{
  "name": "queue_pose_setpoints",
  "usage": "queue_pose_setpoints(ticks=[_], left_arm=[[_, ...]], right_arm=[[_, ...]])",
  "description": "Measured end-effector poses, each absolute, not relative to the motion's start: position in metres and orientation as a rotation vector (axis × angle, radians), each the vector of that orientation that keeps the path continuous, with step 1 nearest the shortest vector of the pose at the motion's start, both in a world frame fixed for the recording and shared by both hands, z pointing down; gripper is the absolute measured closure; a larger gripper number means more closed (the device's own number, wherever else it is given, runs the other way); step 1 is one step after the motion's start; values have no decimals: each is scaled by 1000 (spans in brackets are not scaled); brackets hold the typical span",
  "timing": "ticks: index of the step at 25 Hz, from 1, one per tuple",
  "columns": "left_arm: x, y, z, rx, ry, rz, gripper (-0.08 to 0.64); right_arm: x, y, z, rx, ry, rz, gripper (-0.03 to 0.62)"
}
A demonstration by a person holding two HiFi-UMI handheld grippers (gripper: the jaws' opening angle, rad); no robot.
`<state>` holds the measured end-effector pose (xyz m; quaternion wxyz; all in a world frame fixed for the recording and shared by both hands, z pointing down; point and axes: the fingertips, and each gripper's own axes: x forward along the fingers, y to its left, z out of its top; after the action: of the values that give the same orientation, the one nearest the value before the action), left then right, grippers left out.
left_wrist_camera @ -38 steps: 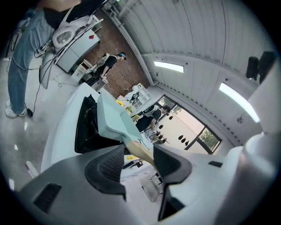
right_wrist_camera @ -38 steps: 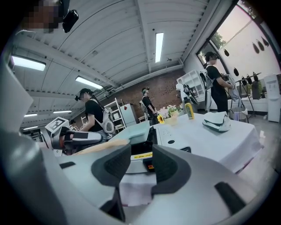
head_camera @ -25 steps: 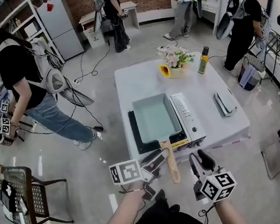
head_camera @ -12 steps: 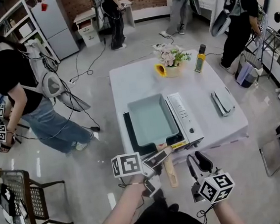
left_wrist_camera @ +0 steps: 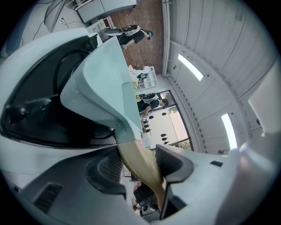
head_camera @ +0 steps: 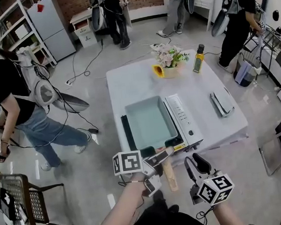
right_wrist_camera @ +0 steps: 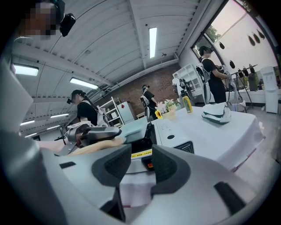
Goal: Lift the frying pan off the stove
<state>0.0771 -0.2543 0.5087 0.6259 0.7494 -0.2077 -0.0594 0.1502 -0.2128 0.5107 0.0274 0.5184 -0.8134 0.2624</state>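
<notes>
Down at the near edge of the tabletop (head_camera: 132, 85), the frying pan (head_camera: 150, 122) sits on the stove (head_camera: 183, 120). It's the teal rectangular one, and its wooden handle (head_camera: 169, 176) pokes out over the edge toward the person. From the head view the pan looks flat on the burner, so I'd say it hasn't been lifted yet.

The left tongs (left_wrist_camera: 142, 160) have the handle running right between the pads. In the left gripper view the wood fills the gap and both pads look pressed on it, so I'm calling that clamped. They're holding just behind where the handle joins the pan body.

The right tongs (right_wrist_camera: 140, 166) hang off to the right of the handle, low in front of the stove. Their jaws are apart with nothing between them. Through the gap you only see the stove front and the tablecloth.

So my read: the grab is done and the lift is the step in hand. The next move needs a straight pull up with the left wrist kept stiff. All the pan's weight hangs way out past the grip, so it'll want to droop at the far end or twist in the pads. I'd get it clear of the burner rim before moving it sideways. The right tongs could come in under the handle if it sags.
</notes>
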Motion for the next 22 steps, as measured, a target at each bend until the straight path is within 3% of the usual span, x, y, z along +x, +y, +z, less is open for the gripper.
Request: queue_pose_setpoints(ticks=[9,22], left_arm=[[78,-255,509,1687,-444,-126,354],[77,-255,510,1667,-442,-108,362]], right_arm=[[143,-212,504,1548,-2558,921,453],[111,-205,485,1164,-2696,1401,433]])
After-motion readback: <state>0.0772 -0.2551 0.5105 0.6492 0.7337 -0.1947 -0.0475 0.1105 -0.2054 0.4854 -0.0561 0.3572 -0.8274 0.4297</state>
